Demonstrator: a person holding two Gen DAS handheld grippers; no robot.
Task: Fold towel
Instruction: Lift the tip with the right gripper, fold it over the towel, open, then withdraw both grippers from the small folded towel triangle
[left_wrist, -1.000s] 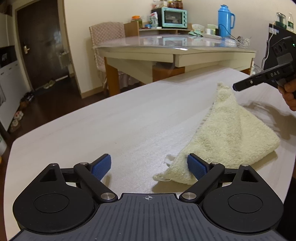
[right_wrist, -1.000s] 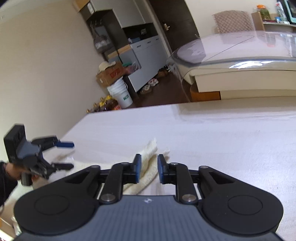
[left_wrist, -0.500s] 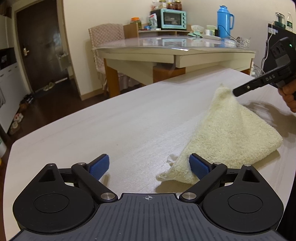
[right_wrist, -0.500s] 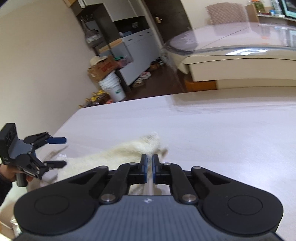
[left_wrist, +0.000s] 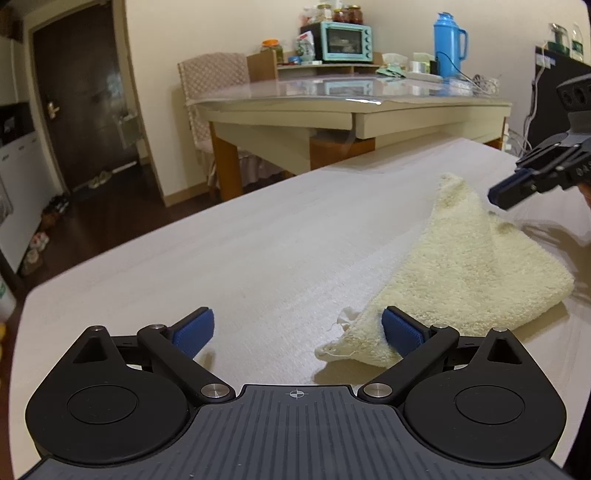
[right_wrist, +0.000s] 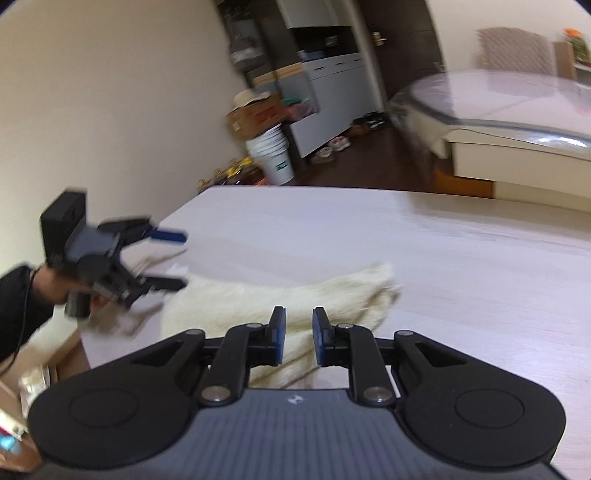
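Observation:
A cream towel (left_wrist: 465, 266) lies folded into a rough triangle on the pale wooden table (left_wrist: 258, 251). My left gripper (left_wrist: 297, 328) is open wide, its right pad next to the towel's near corner. My right gripper (right_wrist: 298, 339) is partly open and empty, held above the towel (right_wrist: 295, 306). It also shows at the right edge of the left wrist view (left_wrist: 513, 192), just above the towel's far tip. The left gripper shows in the right wrist view (right_wrist: 166, 258), open beside the towel's other end.
A second table (left_wrist: 351, 107) with a glass top stands behind, carrying a teal oven (left_wrist: 345, 40) and a blue flask (left_wrist: 447, 44). A chair (left_wrist: 214, 92) stands beside it. A white bucket (right_wrist: 273, 155) and boxes are on the floor.
My right gripper was shut on the towel's far tip half a second ago; it has let go, opened partway and lifted off. The towel has settled flatter. The left gripper stays open.

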